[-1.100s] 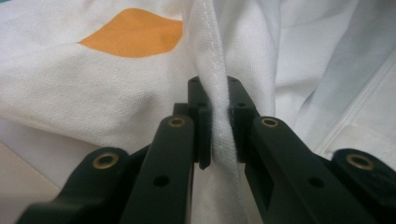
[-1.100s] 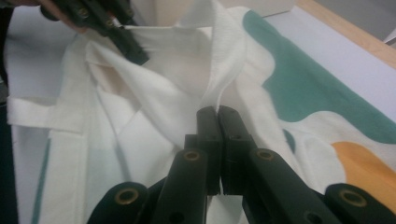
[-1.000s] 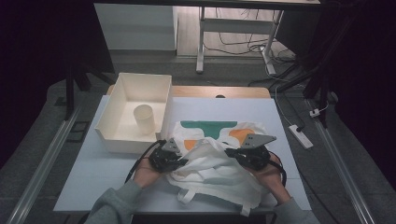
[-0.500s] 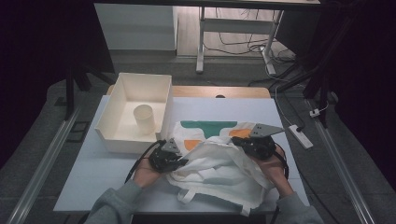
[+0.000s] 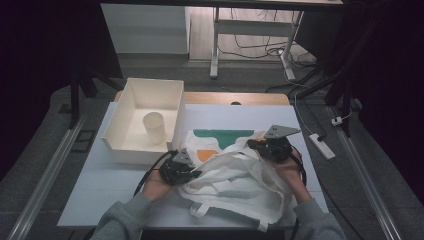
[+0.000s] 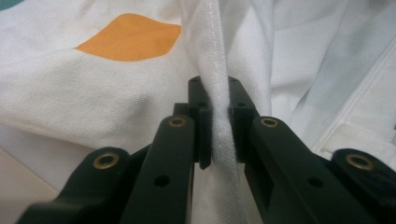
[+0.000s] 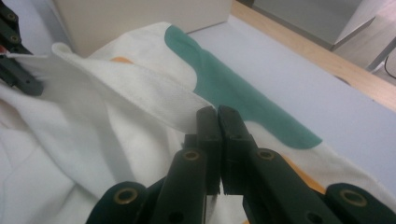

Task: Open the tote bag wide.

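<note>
Fingers of L gripper and R gripper each pinch the hem of a limp, light cloth bag on the desk; best held by hem/straps.

Dim room, table lit from above; close views soft, perhaps slightly blurred.

A fixed overhead camera looked forward and down across the bench, while two cameras riding the claws peered along their jaws at very close range, all sharing the white tote bag.
</note>
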